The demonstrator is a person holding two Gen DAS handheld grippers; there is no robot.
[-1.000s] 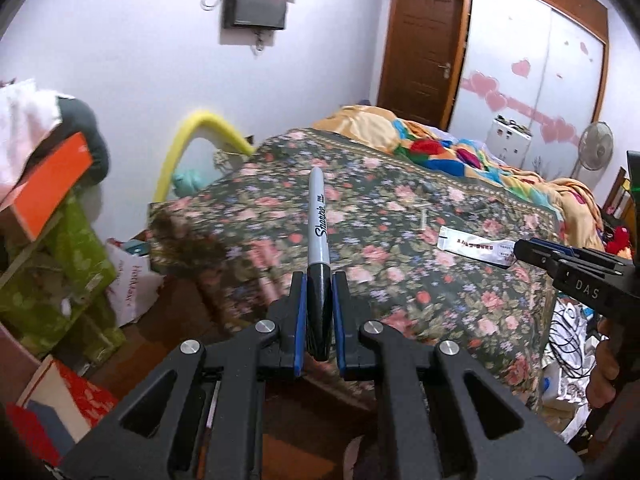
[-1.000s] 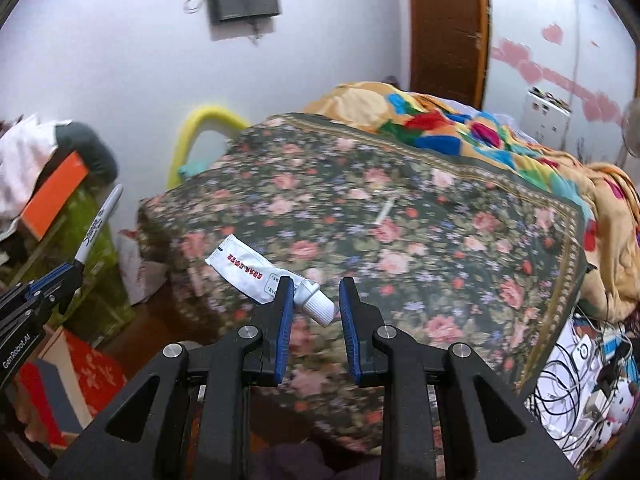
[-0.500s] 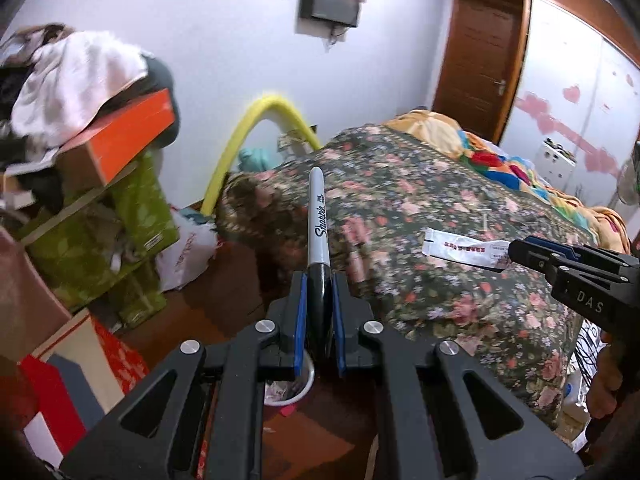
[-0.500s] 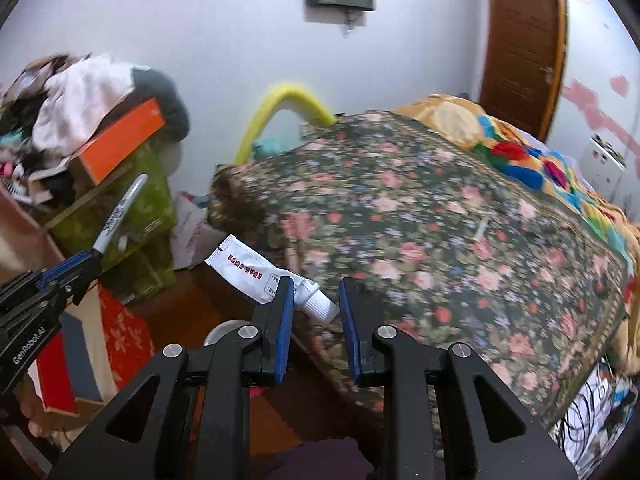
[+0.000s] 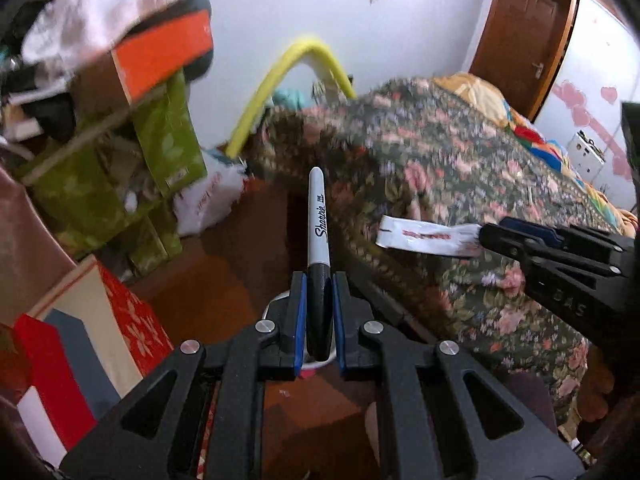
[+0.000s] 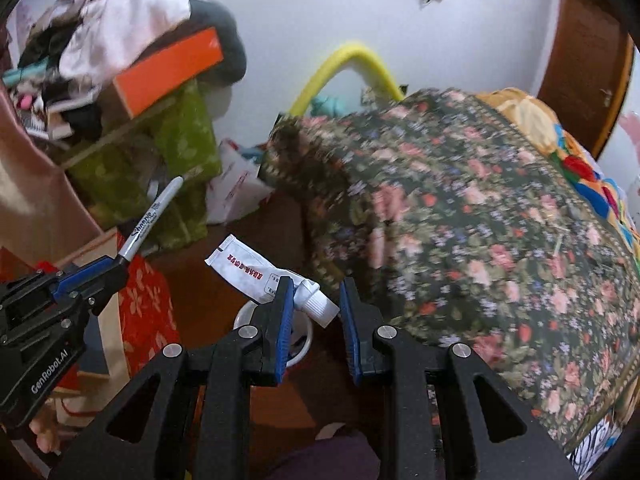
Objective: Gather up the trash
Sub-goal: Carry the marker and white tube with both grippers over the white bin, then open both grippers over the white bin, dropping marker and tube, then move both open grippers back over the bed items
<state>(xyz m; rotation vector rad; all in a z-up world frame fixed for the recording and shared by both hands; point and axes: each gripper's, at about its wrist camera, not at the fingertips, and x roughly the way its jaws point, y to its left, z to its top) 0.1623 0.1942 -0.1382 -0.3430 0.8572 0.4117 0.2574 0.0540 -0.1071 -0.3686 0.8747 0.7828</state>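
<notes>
My left gripper (image 5: pixel 319 280) is shut on the black cap end of a Sharpie marker (image 5: pixel 319 224), which sticks straight out ahead. The right gripper (image 6: pixel 314 292) is shut on the neck and cap of a white tube with red lettering (image 6: pixel 248 270). Both point down at the brown floor beside the bed. A small white round bin (image 6: pixel 244 314) stands on the floor just beyond both sets of fingers and is mostly hidden by them; its rim (image 5: pixel 276 303) peeks out. The left gripper (image 6: pixel 120 268) with its marker (image 6: pixel 150 218) appears at left, and the right gripper (image 5: pixel 486 236) with its tube (image 5: pixel 424 235) at right.
A bed with a floral cover (image 5: pixel 460 184) fills the right side. At left are stacked green boxes (image 5: pixel 168 140), an orange box (image 5: pixel 160 56) under clothes, and a red and white box (image 5: pixel 120 320) on the floor. A white plastic bag (image 5: pixel 208 200) and a yellow foam arch (image 5: pixel 280 76) stand by the wall.
Both grippers have swung left and downward, away from the bed top toward the floor by the boxes. The white bin has come into view beneath them. Both grips are unchanged.
</notes>
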